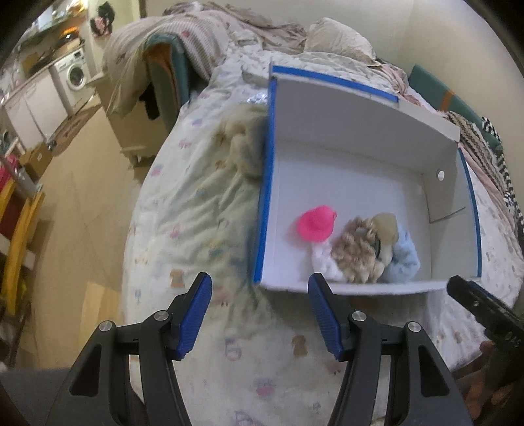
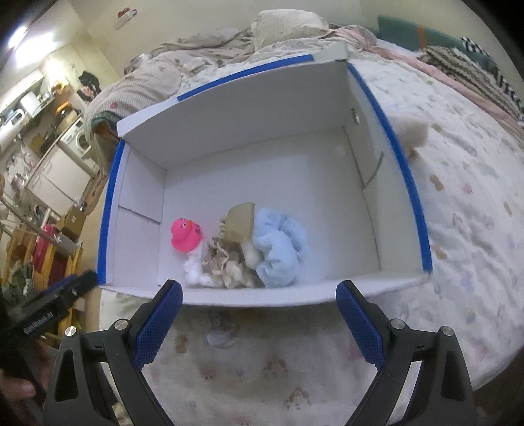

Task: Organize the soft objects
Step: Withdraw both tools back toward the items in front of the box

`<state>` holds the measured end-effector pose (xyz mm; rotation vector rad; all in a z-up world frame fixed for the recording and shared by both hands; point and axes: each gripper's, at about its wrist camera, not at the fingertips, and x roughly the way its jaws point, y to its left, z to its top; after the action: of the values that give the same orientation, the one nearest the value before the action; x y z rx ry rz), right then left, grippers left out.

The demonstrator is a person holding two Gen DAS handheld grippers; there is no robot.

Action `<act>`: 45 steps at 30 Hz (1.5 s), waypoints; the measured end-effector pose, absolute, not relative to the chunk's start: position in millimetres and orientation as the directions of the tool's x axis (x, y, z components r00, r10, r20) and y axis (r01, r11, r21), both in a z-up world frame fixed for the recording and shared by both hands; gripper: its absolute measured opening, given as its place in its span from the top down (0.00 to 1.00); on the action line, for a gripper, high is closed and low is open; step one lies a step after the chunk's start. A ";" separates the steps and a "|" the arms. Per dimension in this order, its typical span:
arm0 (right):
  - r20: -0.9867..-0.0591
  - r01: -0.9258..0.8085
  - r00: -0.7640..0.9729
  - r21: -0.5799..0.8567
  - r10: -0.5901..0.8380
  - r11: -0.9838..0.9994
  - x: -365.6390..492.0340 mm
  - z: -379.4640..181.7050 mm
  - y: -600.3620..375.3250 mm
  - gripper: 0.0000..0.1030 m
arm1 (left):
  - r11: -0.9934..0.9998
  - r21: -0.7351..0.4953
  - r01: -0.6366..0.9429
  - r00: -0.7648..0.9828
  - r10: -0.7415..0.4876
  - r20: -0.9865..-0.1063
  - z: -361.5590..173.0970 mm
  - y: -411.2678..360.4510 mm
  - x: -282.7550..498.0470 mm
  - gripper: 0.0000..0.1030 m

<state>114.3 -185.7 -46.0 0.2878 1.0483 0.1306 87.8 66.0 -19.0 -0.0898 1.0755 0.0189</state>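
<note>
Two grippers hang above the patterned bedspread (image 2: 458,203), both with blue pads spread apart and holding nothing: the left gripper (image 1: 260,314) and the right gripper (image 2: 258,322). Ahead sits a white cardboard box (image 2: 249,111) with blue-taped rims, its long axis running left to right in the right wrist view. Clustered against its near wall lie a pink rubber duck (image 2: 186,234), beak toward the frame's upper right, a beige frilly piece (image 2: 226,259), possibly a scrunchie, and a light-blue fluffy cloth (image 2: 278,249). A blurred cream plush (image 1: 244,144) lies outside the box, against its wall.

bed with pale animal-print quilt (image 1: 196,203) fills room; beige floor (image 1: 75,209) left; white front-loading washing machine (image 1: 76,72) beyond; cream wall (image 2: 196,16) behind.
</note>
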 end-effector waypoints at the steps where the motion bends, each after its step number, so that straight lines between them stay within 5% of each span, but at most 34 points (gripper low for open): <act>1: -0.830 0.039 0.498 0.309 0.250 0.950 110.5 -45.6 -187.1 0.02 | 0.995 -0.071 -0.070 0.467 -0.030 -0.884 -21.9 67.8 84.4 0.44; 7: -0.836 0.100 0.428 0.421 0.344 0.901 96.4 -70.8 -191.0 0.02 | 0.993 -0.088 -0.085 0.430 -0.043 -0.902 -31.0 66.4 79.8 0.44; 12: -0.870 0.100 0.334 0.416 0.363 0.904 98.9 -102.3 -180.2 0.31 | 0.986 -0.133 -0.103 0.430 -0.076 -0.900 -26.6 70.3 84.7 0.44; 27: -0.905 0.037 0.347 0.276 0.247 0.960 127.4 -147.7 -120.5 0.31 | 0.978 -0.155 -0.140 0.425 -0.082 -0.901 -22.6 85.7 77.8 0.44; 33: -0.910 0.024 0.363 0.223 0.199 0.975 134.2 -164.7 -107.7 0.59 | 0.978 -0.161 -0.133 0.410 -0.094 -0.907 -25.9 83.7 76.9 0.44; 35: -0.901 0.016 0.373 0.243 0.220 0.970 134.5 -163.1 -108.9 0.82 | 0.978 -0.159 -0.132 0.409 -0.093 -0.908 -26.4 81.7 77.5 0.44; 45: -0.896 -0.010 0.344 0.294 0.280 0.956 122.2 -133.5 -126.8 0.88 | 0.990 -0.111 -0.083 0.345 -0.076 -0.936 -49.8 61.2 75.4 0.44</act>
<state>122.2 -126.8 -133.5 0.2543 1.2084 0.1909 75.4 61.2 -49.8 -0.1481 1.2200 0.0050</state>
